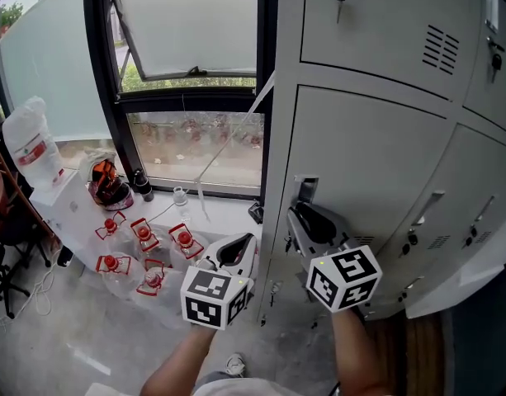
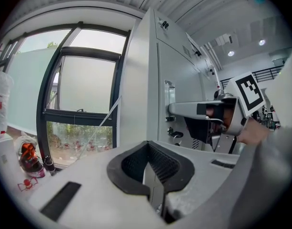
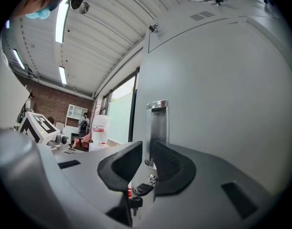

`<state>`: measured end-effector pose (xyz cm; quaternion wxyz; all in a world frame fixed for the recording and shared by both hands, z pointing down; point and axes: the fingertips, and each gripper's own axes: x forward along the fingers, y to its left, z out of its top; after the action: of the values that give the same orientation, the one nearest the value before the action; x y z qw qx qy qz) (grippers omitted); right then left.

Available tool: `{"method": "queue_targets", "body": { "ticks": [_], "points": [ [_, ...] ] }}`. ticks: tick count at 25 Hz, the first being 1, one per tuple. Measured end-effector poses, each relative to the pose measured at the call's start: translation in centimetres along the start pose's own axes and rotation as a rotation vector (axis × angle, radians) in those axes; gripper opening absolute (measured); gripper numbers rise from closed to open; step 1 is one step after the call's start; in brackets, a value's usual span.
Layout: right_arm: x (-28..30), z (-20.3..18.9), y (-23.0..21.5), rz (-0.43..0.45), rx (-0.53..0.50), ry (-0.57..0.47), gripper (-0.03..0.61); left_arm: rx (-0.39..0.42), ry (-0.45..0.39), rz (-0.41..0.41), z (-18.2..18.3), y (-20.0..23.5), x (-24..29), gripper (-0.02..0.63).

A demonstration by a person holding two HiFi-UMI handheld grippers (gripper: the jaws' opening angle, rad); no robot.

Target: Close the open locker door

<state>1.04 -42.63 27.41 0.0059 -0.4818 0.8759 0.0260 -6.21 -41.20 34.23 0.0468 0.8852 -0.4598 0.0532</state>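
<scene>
I read right tool (image 3: 148,163) slightly parted at the chrome handle (image 3: 157,128) on the locker door (image 1: 368,163) left edge. Door sits near flush; left tool (image 2: 153,178) clenched empty, beside the cabinet corner (image 1: 273,180).

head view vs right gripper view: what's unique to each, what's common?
Head view only: the cube on the right gripper, and the person's forearms. Right gripper view only: ceiling lights and a brick wall. Both: the locker door, its handle, the left gripper and the window.
</scene>
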Motion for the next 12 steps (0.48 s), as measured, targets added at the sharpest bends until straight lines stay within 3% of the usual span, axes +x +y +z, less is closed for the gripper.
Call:
{"method": "queue_targets", "body": {
  "ticks": [12],
  "points": [
    [-4.9,-1.0,-0.5,-0.028,-0.029,0.009,0.052,0.009,0.004,0.005,-0.1,-3.3,-0.7,0.006]
  ]
}}
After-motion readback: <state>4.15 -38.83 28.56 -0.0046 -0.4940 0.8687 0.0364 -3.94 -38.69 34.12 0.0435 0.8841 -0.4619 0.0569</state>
